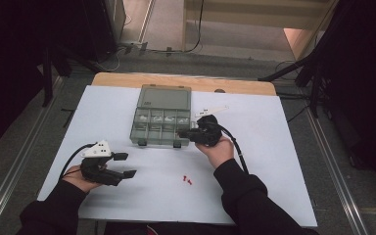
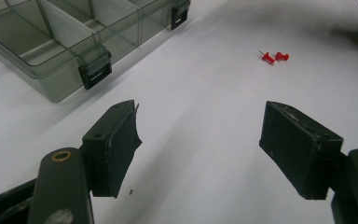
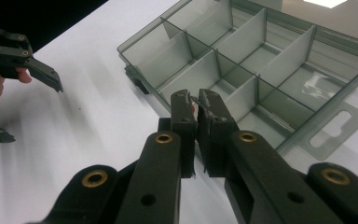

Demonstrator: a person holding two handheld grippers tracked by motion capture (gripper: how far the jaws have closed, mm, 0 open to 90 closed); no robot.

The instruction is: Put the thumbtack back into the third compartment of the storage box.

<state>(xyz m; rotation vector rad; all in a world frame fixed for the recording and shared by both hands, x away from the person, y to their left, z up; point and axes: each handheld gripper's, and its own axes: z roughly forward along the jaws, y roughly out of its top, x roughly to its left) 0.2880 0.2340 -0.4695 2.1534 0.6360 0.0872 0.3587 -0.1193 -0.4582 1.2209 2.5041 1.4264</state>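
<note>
In the high view, a clear grey compartment box lies open on the white table, its lid folded back on the far side. The right gripper is at the box's near right corner, its jaws pointing at the front right compartment. Two red pushpins lie on the table well in front of the box, on the person's side. The left gripper rests near the box's front left corner but apart from it, jaws spread wide with nothing between them. In the left gripper view, the jaws stand far apart over bare table; the box's front wall with its black latch sits to the upper left and the two pushpins lie touching each other, farther off than the latch. In the right gripper view, the right gripper has its jaws pressed nearly together just above the box's near compartment, and a small red and white speck between the tips may be a pushpin, though it is too small to be sure. The left gripper shows beyond the box's left side.
</note>
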